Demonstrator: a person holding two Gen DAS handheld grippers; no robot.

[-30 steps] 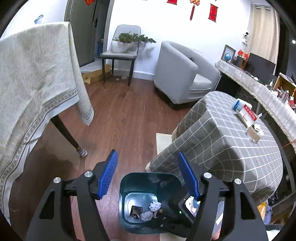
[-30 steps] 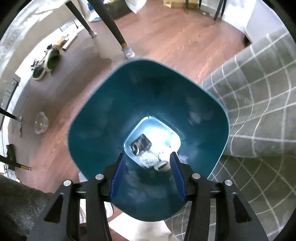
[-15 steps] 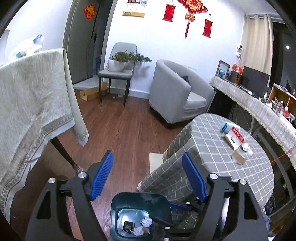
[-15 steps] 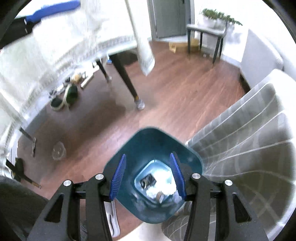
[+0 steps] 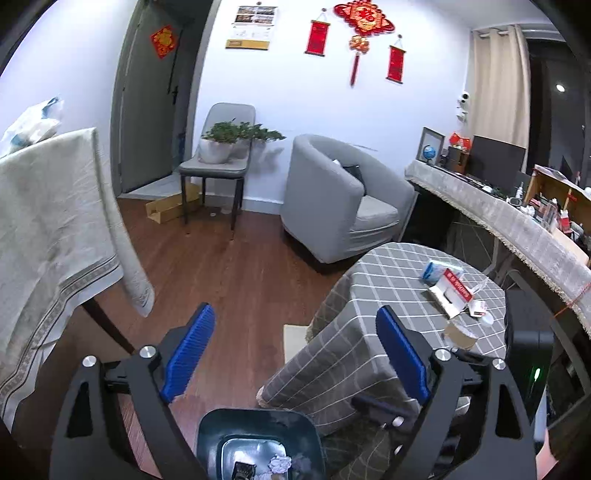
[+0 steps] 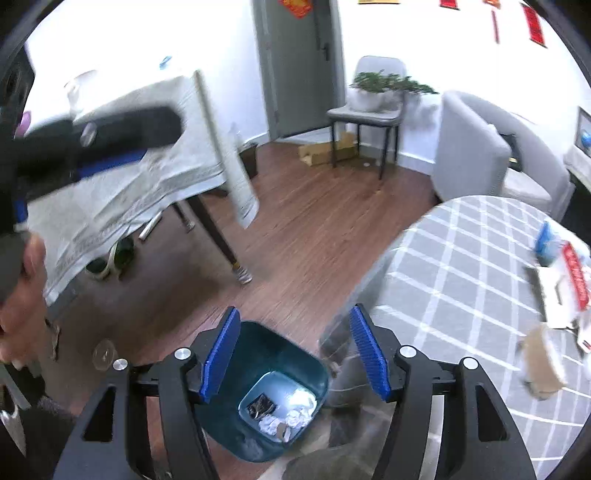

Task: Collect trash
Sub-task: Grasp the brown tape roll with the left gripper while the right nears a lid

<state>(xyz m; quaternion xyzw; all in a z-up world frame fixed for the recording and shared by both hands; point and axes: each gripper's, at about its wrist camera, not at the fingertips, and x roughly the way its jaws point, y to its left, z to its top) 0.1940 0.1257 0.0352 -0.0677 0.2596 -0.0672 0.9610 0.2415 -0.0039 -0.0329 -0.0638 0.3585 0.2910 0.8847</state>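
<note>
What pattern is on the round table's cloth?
The cloth is grey with a white grid check; it shows best in the left wrist view.

A grey armchair stands beside a chair bearing a plant, with red hangings above.

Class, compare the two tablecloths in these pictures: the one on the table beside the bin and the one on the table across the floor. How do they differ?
The checked tablecloth is grey with a white grid; the pale tablecloth is cream with a patterned border band. The checked tablecloth drapes almost to the floor beside the bin, while the pale tablecloth hangs short, leaving a dark table leg exposed. Both cover tables on the wooden floor.
</note>
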